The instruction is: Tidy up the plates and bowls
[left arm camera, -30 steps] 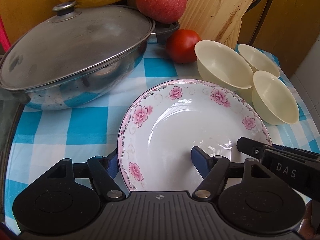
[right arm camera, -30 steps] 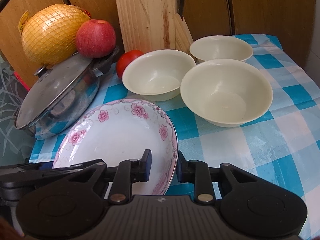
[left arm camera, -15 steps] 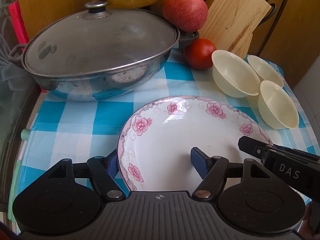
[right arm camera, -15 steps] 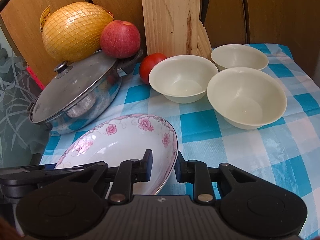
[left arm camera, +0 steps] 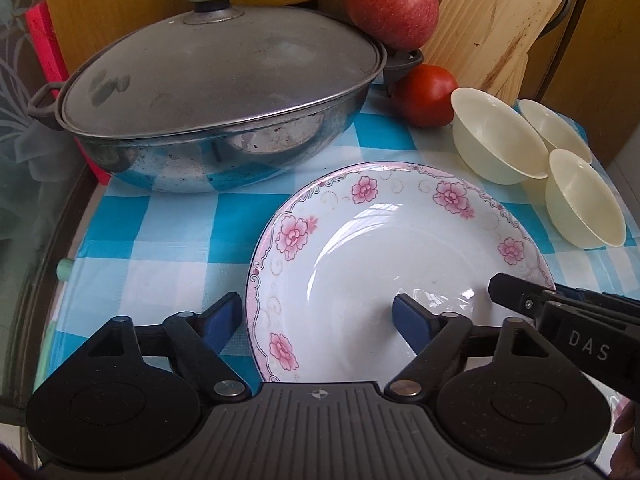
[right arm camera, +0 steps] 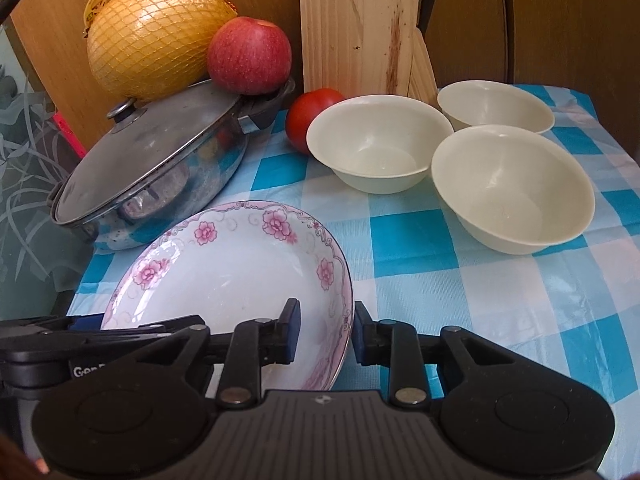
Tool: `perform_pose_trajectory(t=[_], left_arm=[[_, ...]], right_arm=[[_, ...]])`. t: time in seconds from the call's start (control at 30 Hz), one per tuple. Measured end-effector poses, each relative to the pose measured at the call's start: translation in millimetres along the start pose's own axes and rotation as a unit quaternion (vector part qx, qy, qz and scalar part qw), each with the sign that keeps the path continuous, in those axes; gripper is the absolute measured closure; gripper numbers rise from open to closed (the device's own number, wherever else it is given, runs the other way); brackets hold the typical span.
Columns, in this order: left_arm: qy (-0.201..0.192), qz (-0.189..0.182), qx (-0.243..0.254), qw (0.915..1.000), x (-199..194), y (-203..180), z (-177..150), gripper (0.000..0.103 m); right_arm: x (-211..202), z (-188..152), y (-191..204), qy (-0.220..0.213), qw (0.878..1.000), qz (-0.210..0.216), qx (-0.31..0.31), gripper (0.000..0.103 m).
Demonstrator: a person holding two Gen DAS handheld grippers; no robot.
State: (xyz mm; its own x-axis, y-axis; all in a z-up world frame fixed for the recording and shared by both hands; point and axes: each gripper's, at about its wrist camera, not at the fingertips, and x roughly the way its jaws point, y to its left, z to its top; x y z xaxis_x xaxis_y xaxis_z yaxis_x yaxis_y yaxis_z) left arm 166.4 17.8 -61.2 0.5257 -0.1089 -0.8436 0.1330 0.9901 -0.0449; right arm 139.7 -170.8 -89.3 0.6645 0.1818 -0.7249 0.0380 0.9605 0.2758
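Note:
A white deep plate with pink flowers (left arm camera: 400,248) (right arm camera: 240,272) sits low over the blue-checked cloth. My right gripper (right arm camera: 326,334) is shut on its right rim, one pad inside and one outside. My left gripper (left arm camera: 316,318) straddles the left rim with its jaws opening. Its outer pad (left arm camera: 224,316) stands clear of the rim and its inner pad (left arm camera: 412,320) is over the plate's well. Three cream bowls (right arm camera: 380,144) (right arm camera: 496,106) (right arm camera: 512,188) stand upright and apart beyond the plate, to its right.
A lidded steel pan (right arm camera: 152,160) fills the back left, with a netted pomelo (right arm camera: 156,36) and an apple (right arm camera: 250,54) behind it. A tomato (right arm camera: 312,114) and a wooden knife block (right arm camera: 356,28) stand at the back. Open cloth (right arm camera: 480,300) lies to the right.
My left gripper's outer pad has come away from the plate's rim as the jaws widened. In both views the pan, fruit and bowls have dropped lower in the picture. The right grip is unchanged.

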Motion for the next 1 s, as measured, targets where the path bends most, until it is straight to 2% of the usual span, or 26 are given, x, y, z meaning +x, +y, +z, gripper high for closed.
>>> perform_pose_trajectory(t=[0.1,0.17,0.33,0.7,1.0], left_arm=[[-0.001,-0.006,-0.002,1.0,3.2,-2.2,1.8,0.015],[0.0,-0.008,0.003,1.0,2.3,-6.2,2.9,0.018],[0.005,-0.02,-0.023,0.9995,-2.9,2.3,3.1,0.025],[-0.006,-0.022,-0.018,0.9996,-19.4,1.4,-2.9,0.025],[-0.023,-0.043,-0.012,0.9988,-39.7,-4.8,-11.0,0.025]], right_arm=[[1.8,-0.9,6.3,0.002,1.0,-0.012,-0.015,0.074],[1.4,-1.6,9.0,0.001,1.0,-0.022,-0.022,0.075],[-7.3,0.3,12.2,-0.014,0.999,-0.028,-0.034,0.08],[-22.4,-5.3,15.1,-0.022,0.998,-0.03,-0.044,0.082],[-49.1,-14.2,5.2,-0.035,0.998,-0.027,-0.041,0.082]])
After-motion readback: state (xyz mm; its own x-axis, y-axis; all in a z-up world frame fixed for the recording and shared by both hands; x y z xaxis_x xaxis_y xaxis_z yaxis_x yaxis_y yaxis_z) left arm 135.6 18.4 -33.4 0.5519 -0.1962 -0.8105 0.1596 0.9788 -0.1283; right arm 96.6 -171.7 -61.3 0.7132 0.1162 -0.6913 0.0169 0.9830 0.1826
